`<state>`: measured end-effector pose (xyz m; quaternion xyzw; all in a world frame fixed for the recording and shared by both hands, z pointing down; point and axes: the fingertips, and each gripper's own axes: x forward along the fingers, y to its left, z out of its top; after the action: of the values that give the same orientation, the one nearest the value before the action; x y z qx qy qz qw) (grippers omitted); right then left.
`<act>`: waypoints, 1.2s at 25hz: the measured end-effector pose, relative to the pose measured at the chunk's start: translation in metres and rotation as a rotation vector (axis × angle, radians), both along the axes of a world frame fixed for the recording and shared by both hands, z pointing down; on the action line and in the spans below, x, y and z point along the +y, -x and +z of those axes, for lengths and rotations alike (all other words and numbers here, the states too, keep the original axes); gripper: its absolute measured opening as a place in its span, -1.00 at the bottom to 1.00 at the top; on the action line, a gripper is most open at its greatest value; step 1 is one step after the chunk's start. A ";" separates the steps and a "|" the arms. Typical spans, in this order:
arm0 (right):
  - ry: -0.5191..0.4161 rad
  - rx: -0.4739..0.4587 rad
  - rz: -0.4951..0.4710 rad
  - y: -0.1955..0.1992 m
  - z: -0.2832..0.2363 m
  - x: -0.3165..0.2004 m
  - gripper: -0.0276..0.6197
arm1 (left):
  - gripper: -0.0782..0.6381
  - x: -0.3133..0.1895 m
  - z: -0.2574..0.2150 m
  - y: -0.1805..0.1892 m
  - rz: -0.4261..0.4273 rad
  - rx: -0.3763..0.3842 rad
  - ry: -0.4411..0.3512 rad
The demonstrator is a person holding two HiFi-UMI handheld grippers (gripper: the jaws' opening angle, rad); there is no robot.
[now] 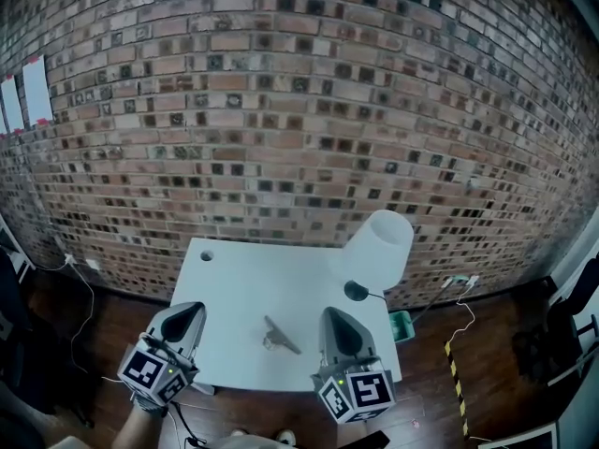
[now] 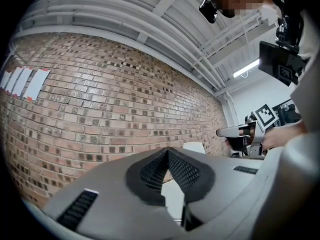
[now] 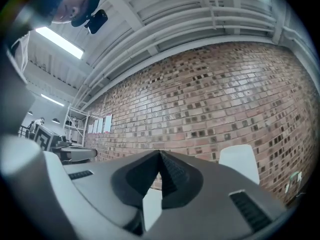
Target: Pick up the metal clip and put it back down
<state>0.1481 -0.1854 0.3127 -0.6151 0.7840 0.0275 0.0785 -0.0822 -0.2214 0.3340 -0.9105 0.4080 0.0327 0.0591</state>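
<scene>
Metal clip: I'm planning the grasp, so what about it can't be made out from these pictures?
- Head view: the metal clip is too small to tell its shape or handles.
- Left gripper view: the left tool aims at the brick wall; its own body fills the lower frame, and no clip shows.
- Right gripper view: the right tool likewise; no clip shows.

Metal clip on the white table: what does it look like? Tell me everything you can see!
The metal clip is small and dull grey, with a long thin arm slanting right and a stubbier part at its left end. It lies flat on the white table near the person's edge, between the left gripper and right gripper. Only the table touches it. Finer detail is too small to tell.
</scene>
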 end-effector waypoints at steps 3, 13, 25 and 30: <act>0.015 -0.007 0.044 0.005 0.002 0.012 -0.96 | -0.80 0.009 0.005 0.010 0.021 -0.016 0.021; 0.094 -0.046 0.073 0.025 0.029 0.067 -0.96 | -0.80 0.043 0.033 0.032 0.063 0.002 0.057; 0.148 -0.018 0.010 0.022 0.048 0.169 -0.96 | -0.81 0.152 0.036 0.014 0.059 -0.059 0.038; 0.148 0.000 -0.015 -0.009 0.048 0.266 -0.96 | -0.81 0.248 0.032 -0.016 0.025 -0.046 0.011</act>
<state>0.1573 0.0805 0.3609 -0.6132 0.7886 -0.0311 0.0333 -0.0660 0.0271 0.3663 -0.9163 0.3953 0.0104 0.0632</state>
